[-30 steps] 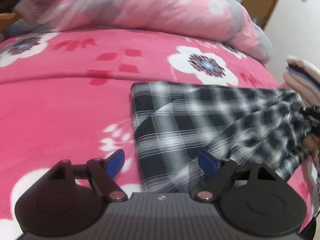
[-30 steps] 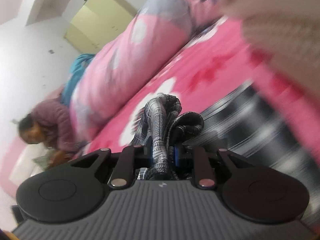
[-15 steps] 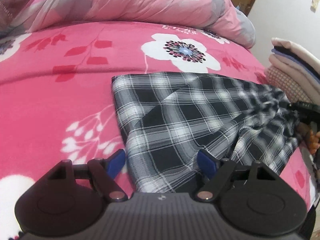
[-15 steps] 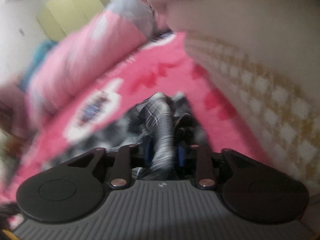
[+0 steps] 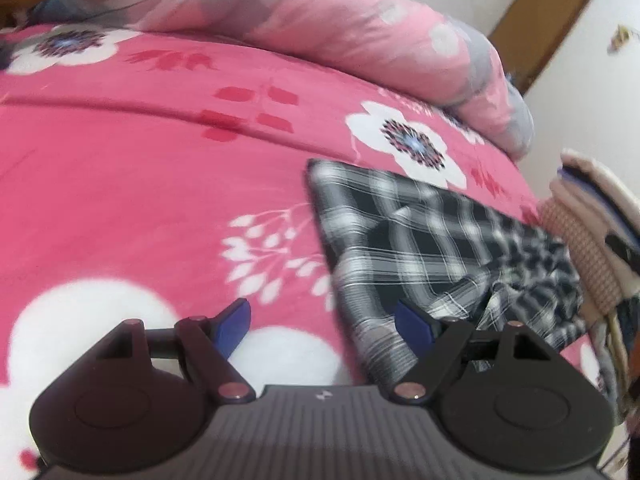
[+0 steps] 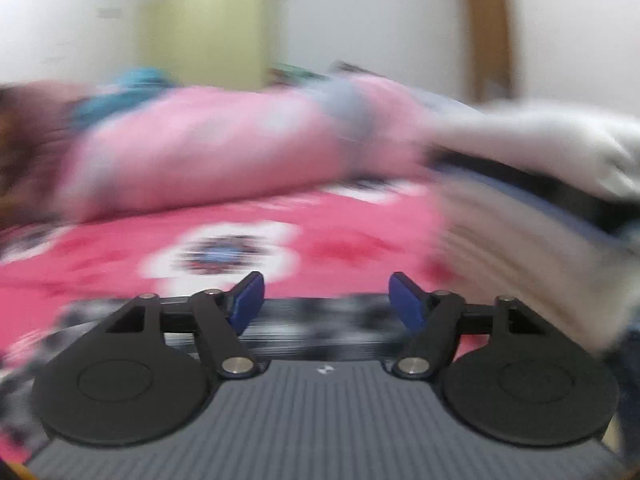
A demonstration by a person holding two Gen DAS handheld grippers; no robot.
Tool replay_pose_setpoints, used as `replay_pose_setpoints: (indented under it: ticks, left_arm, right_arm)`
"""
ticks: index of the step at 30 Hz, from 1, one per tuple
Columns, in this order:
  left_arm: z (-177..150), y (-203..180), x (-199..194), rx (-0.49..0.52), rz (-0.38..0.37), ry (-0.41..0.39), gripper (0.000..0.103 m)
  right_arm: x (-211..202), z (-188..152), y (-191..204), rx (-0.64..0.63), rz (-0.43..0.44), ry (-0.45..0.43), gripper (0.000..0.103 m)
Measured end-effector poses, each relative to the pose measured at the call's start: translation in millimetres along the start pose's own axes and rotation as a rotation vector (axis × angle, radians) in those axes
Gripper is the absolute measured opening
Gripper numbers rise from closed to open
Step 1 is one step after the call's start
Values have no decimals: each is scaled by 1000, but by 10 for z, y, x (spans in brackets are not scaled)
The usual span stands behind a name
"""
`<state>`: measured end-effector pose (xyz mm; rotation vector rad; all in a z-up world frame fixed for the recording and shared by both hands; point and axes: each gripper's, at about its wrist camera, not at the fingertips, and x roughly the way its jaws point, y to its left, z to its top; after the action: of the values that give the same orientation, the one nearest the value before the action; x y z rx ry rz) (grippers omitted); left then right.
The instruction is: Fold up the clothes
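Bed: pink flowered blanket (image 5: 160,184), rolled quilt (image 5: 320,28) along the far edge.
Shirt: checked shirt (image 5: 432,248) lies flat near the right edge, beside stacked clothes (image 5: 588,240).
Left gripper (image 5: 322,322): spread wide, empty.
Right gripper (image 6: 324,298): spread wide, empty, above the shirt.

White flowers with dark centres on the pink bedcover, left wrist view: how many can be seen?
2. One flower lies just beyond the plaid garment; the other flower is far left. More may be hidden.

A home bedroom: a bed (image 5: 140,184) under a pink floral cover, a rolled pink quilt (image 5: 320,28), a wooden door (image 5: 540,20) and a yellow-green cabinet (image 6: 212,36).
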<state>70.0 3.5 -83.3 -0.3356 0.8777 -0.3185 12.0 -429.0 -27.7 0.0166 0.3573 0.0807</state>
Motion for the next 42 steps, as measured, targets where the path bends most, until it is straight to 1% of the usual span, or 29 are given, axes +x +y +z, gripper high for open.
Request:
replay_pose_setpoints:
  ticks: [2,4,6,7,11,13,15,17,19,21,23,26,27,29,31,32,34,35,36,37,38,39,40,42]
  left_arm:
    - [-38,99,-87,-28,-6,-15,82]
    - [-92,199,-166,-56,-14,-25,82]
    - [-139,296,-239,-83,-25,-34,82]
    - [-157,338,-272,-93,-29,-37,82]
    - [-202,451,-406,-107,-41,-57,82]
    - [-208,478,-439,-109,-54,-65,82]
    - [-176,472,-420,-105,-79,-56,82]
    - [-117,432,-364,-88,-117,-37,82]
    - [0,354,-240,-51,-163,-12,82]
    - [152,279,-59,-29,-181,17,82]
    - [322,266,204,-59,-173,63,81]
    - [558,289,602,-123,-161,126,69]
    - [626,305,721,-144,-162,138,68]
    - [729,323,894,-177,-174,136,66]
    - [805,324,1012,-192,-174,125,61]
    - [829,323,1063,-195,-170,118,56]
    - [849,310,1150,-193,-156,107,43]
    - [851,296,1186,-186,-144,101,32]
    - [851,281,1219,-181,-136,98,23]
    - [847,267,1249,-178,-131,95,17]
    - [842,254,1268,-177,-130,88,10]
    - [838,241,1273,-178,-133,78,6]
    - [832,244,1258,-183,-141,62,6]
    - [842,310,1178,-221,-181,16,4]
  right_arm:
    - [-139,-77,523,-129,157,6,80]
    - [-223,-187,1007,-236,294,16,80]
    - [-259,-317,1488,-345,398,25,80]
    - [-260,-399,1716,-416,428,28,79]
    - [-167,-609,2332,-651,414,52,79]
    - [-153,-705,2495,-725,415,73,79]
    - [-175,-838,2625,-818,401,86,79]
    - [-164,-958,2735,-915,346,89,79]
    - [-137,-1029,2806,-975,318,84,78]
    - [-98,-1057,2863,-1001,307,77,78]
    - [-70,-1058,2885,-1016,298,69,78]
    - [-43,-1056,2898,-1043,276,54,79]
    - [-32,-1055,2894,-1049,270,52,79]
    - [-1,-1035,2847,-1040,274,58,79]
    - [70,-1005,2803,-1012,284,69,79]
    - [108,-990,2781,-998,289,74,79]
    - [183,-954,2746,-965,289,84,79]
    - [221,-931,2723,-940,284,93,77]
    - [260,-907,2699,-913,277,103,75]
    - [290,-890,2673,-888,266,116,63]
    - [321,-876,2652,-862,248,136,41]
    - [336,-871,2635,-842,228,148,29]
    - [347,-867,2619,-823,208,158,15]
    - [283,-839,2632,-807,191,147,12]
